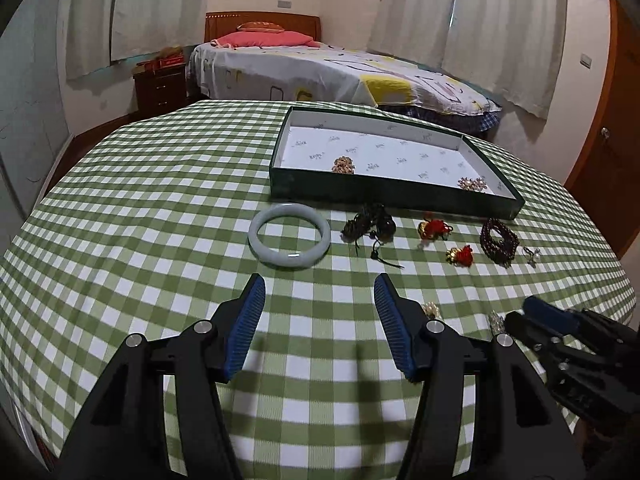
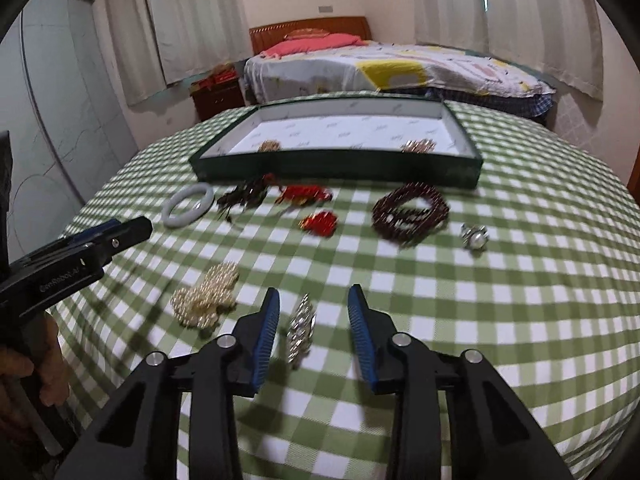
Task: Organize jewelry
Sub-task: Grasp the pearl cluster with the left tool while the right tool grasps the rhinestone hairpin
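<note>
In the right wrist view a silver rhinestone brooch (image 2: 301, 330) lies on the green checked cloth between the blue pads of my right gripper (image 2: 314, 294), nearer the left pad. A gap shows on both sides, so the gripper is open. A pearl cluster (image 2: 206, 300) lies just to its left. My left gripper (image 1: 320, 280) stands open over bare cloth, with the pale jade bangle (image 1: 289, 235) a little ahead of it. Behind the bangle stands the dark green tray (image 1: 392, 196), which holds two gold brooches (image 1: 343, 165).
In front of the tray lie a dark tasselled bead piece (image 1: 370, 224), two red knot charms (image 1: 434, 229), a dark bead bracelet (image 2: 410, 212) and a small pearl piece (image 2: 474, 236). A bed (image 1: 328, 68) and a nightstand (image 1: 160, 86) stand beyond the table.
</note>
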`<state>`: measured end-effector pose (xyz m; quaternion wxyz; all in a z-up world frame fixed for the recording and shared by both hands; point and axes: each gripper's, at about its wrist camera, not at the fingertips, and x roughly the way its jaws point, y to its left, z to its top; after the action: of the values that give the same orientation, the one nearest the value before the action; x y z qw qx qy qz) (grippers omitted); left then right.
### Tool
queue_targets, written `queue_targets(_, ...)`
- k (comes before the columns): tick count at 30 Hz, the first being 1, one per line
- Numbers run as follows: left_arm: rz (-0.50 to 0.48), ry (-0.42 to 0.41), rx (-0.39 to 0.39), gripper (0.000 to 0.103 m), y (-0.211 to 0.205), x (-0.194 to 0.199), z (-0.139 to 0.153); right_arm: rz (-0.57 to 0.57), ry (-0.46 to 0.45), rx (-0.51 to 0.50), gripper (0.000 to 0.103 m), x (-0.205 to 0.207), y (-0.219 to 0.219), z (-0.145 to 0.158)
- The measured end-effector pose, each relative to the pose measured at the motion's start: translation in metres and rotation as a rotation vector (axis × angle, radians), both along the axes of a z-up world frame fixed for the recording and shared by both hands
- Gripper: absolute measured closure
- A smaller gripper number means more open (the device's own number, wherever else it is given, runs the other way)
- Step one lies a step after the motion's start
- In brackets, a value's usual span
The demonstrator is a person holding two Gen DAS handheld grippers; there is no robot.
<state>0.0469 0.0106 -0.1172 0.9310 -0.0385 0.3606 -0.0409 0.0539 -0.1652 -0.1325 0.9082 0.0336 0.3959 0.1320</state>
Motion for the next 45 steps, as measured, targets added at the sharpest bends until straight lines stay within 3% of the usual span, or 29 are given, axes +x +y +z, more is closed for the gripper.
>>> queue_targets(2, -0.003, -0.002, 0.0, 0.048, -0.001, -0.002, 0.0, 0.011, 0.015, -0.008, 0.071, 0.001, 0.002, -0.003)
queue_targets(7, -0.023, 0.004, 0.006, 0.048, -0.007, -0.004, -0.001, 0.03, 0.047, -0.012, 0.09, -0.001, 0.005, -0.01)
queue_targets(19, -0.109, 0.044, -0.023, 0.047, -0.035, -0.006, -0.008, -0.029, 0.003, -0.014, 0.09, -0.006, -0.022, -0.001)
queue_targets(34, -0.163, 0.123, 0.012, 0.048, -0.067, -0.001, -0.034, -0.083, -0.012, 0.019, 0.09, -0.008, -0.05, -0.005)
queue_targets(37, -0.165, 0.121, 0.009, 0.055, -0.067, -0.001, -0.034, -0.082, -0.01, 0.02, 0.09, -0.008, -0.05, -0.006)
queue_targets(39, -0.172, 0.121, 0.005, 0.068, -0.066, -0.001, -0.034, -0.081, -0.01, 0.018, 0.09, -0.008, -0.049, -0.006)
queue_targets(42, -0.187, 0.12, 0.009, 0.078, -0.069, -0.002, -0.034, -0.08, -0.008, 0.018, 0.09, -0.008, -0.049, -0.006)
queue_targets(45, -0.203, 0.119, 0.006, 0.082, -0.07, -0.004, -0.034, -0.079, -0.01, 0.015, 0.09, -0.009, -0.048, -0.006)
